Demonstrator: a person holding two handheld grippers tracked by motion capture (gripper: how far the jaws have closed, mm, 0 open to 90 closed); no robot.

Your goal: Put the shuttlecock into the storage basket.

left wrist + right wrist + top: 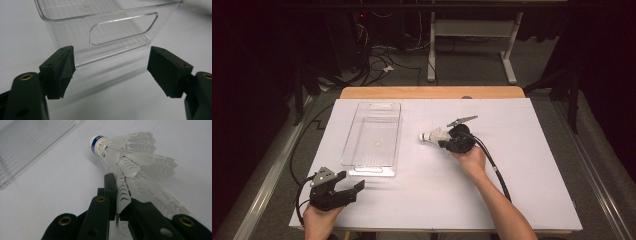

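A white shuttlecock with a blue band around its cork lies on its side near the middle of the white table sheet, cork pointing left. My right gripper is shut on its feather skirt; in the right gripper view the jaws pinch one side of the shuttlecock's feathers. A clear plastic tray stands empty to the left. My left gripper rests near the front left, open, just short of the tray's near end. In the left gripper view, the tray's handle wall is ahead of the gripper.
The white sheet covers the table, with a wooden strip at its far edge. The right gripper's cable trails back along the forearm. Cables and a desk frame stand on the floor beyond. The tray's long side lies left of the shuttlecock.
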